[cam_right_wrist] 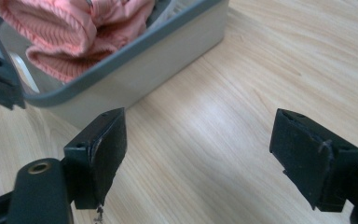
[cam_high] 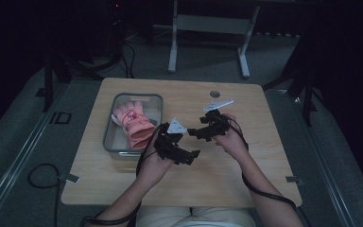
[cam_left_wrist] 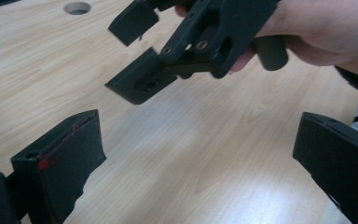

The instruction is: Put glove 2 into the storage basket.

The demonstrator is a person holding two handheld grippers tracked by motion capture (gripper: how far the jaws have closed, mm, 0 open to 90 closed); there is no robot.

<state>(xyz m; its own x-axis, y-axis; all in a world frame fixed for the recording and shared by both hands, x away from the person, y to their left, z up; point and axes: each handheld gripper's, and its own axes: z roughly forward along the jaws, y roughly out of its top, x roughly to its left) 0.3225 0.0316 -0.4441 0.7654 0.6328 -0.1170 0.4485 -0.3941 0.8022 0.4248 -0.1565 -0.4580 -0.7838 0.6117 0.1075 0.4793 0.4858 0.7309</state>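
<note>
Already in the bin [cam_high: 110,134], the pink glove [cam_high: 133,121] lies untouched; left gripper [cam_high: 189,157] and right gripper [cam_high: 193,133] hover, jaws apart, empty.

1 glove [cam_high: 133,122], 1 bin [cam_high: 111,137], 2 grippers.

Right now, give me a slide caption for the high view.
Both open grippers, left and right, hover over the table beside the pink gloves in the bin.

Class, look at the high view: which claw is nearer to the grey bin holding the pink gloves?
Left. The left claw hovers just off the grey bin at its near right corner; the right claw sits farther right, over bare table, both open.
</note>
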